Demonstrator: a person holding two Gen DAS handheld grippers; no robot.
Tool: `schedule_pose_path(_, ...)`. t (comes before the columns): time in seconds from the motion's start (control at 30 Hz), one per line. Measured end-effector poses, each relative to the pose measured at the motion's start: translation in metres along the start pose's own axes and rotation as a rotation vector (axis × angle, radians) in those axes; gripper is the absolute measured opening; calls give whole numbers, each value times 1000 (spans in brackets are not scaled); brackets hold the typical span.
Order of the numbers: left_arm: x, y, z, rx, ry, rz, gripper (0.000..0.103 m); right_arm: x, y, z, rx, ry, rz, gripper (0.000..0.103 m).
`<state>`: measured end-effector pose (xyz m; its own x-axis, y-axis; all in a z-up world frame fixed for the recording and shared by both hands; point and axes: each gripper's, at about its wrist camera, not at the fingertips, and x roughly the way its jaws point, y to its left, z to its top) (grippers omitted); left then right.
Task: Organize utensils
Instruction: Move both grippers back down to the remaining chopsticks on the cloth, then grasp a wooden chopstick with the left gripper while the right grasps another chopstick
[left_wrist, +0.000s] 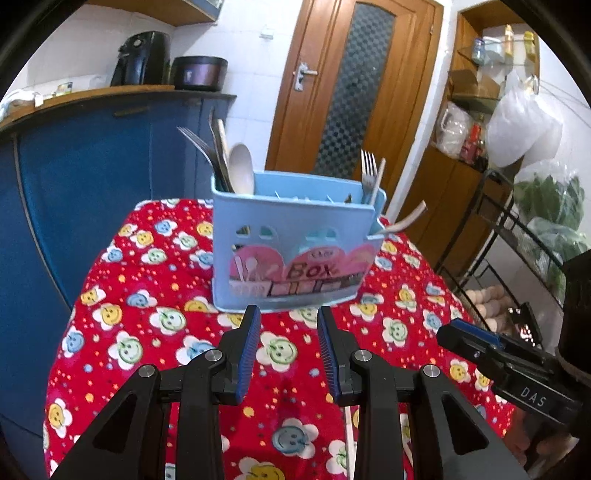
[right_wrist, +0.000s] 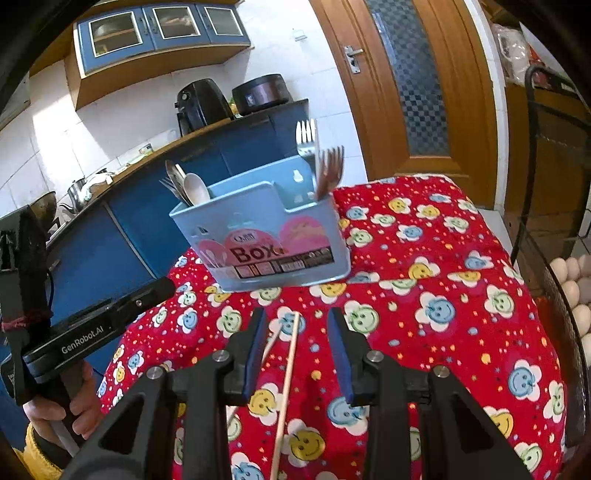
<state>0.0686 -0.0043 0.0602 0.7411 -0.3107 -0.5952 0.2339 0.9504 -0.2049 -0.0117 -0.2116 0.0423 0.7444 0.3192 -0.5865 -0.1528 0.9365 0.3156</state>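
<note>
A light blue utensil box (left_wrist: 295, 254) marked "Box" stands on the red flowered tablecloth (left_wrist: 147, 295); it also shows in the right wrist view (right_wrist: 266, 236). Forks and a white spoon (left_wrist: 241, 168) stand in its left end, a fork (left_wrist: 368, 170) in its right end, and a pale handle (left_wrist: 406, 219) sticks out of the side pocket. A pair of chopsticks (right_wrist: 286, 376) lies on the cloth under my right gripper (right_wrist: 297, 321). Both grippers are open and empty. My left gripper (left_wrist: 288, 317) hovers just in front of the box.
A blue kitchen counter (left_wrist: 92, 147) with a black air fryer (left_wrist: 142, 57) and a pot stands behind left. A wooden door (left_wrist: 351, 85) is behind the table. A wire rack with eggs (right_wrist: 576, 295) and bags stands at the right.
</note>
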Motion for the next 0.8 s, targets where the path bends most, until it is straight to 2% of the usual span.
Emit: schedule_pose_path(0.8,73,-36,-24,67,253,-36,32,5,-36,-21,71,65,-22,36)
